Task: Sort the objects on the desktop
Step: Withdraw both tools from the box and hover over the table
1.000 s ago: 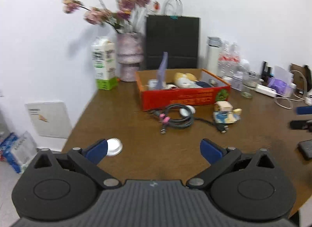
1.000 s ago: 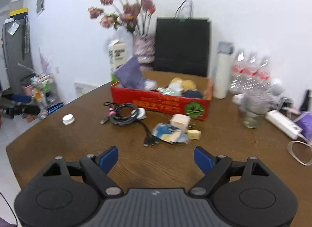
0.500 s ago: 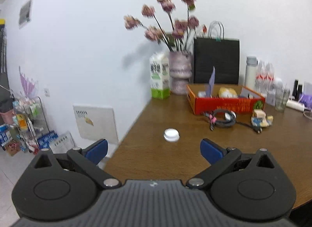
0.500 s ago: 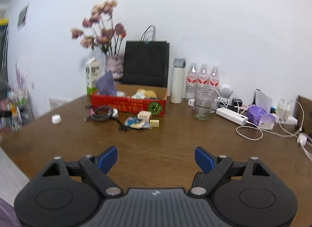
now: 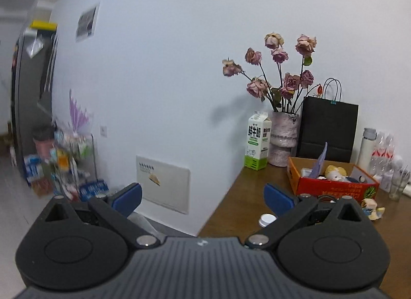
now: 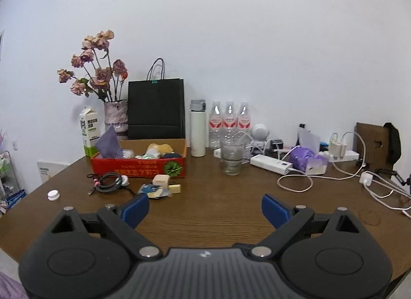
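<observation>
A red cardboard box (image 6: 138,168) with several small items in it stands on the brown table (image 6: 205,211); it also shows in the left wrist view (image 5: 334,188). In front of it lie a coiled black cable (image 6: 109,186), a wooden block toy (image 6: 161,180), a crumpled blue packet (image 6: 151,191) and a small white round cap (image 6: 53,195). The cap also shows in the left wrist view (image 5: 267,220). My right gripper (image 6: 205,209) is open and empty over the table's front. My left gripper (image 5: 203,196) is open and empty, off the table's left edge.
A milk carton (image 6: 89,130), flower vase (image 6: 116,116), black paper bag (image 6: 156,109), white flask (image 6: 197,128) and three water bottles (image 6: 230,124) line the back wall. A glass (image 6: 232,160), power strip (image 6: 271,164), purple bag (image 6: 307,159) and white cables (image 6: 295,183) fill the right side.
Both grippers have pulled back from the table. The left one has swung left past the table's edge, toward the wall. Both stay open.
</observation>
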Available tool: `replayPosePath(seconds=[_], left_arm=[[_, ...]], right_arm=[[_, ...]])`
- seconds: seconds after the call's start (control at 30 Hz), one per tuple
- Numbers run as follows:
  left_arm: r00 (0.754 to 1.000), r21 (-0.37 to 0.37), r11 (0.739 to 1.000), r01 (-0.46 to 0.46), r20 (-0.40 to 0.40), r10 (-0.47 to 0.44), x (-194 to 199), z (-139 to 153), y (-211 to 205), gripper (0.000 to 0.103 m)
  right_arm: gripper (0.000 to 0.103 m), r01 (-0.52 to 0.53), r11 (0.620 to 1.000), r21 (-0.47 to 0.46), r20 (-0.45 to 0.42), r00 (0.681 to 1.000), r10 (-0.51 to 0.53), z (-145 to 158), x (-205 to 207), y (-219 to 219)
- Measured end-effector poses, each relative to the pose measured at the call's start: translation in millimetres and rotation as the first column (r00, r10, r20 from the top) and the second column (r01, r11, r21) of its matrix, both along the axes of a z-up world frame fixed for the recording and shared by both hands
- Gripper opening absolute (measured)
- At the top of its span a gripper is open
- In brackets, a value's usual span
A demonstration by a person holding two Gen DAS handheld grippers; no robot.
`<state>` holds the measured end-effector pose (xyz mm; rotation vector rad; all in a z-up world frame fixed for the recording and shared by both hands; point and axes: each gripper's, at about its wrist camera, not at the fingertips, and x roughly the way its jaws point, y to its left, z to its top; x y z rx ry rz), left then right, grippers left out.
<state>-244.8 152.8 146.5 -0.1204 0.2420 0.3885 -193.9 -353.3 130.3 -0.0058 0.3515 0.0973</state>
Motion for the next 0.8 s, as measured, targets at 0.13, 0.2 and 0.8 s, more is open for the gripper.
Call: replayPosePath(seconds=[0.13,0.2,0.8], left_arm=[[0.997,0.024,1.000,-0.015,-0.069,0.017,15.9,-8.9,5.7,0.103],[0.996,0.014,0.999,-0.051,-0.069,0.052,13.9,-10.1,11.3,0.103],[0.983,-0.089,0.988,0.124,-0.124,-0.135,91.9,-62.7,-24.0,0.103]], right_arm=[[0.095,-0.029,1.000,0.003,0.010,1.000,0.029,2.2,3.2,16.2],[0.095,-0.027,0.999,-0.029,0.024,0.999,0.028,2.9,1.9,23.1],[0.098,-0.119,0.991,0.057,0.057,0.992,0.116,-21.5,29.8,59.7]])
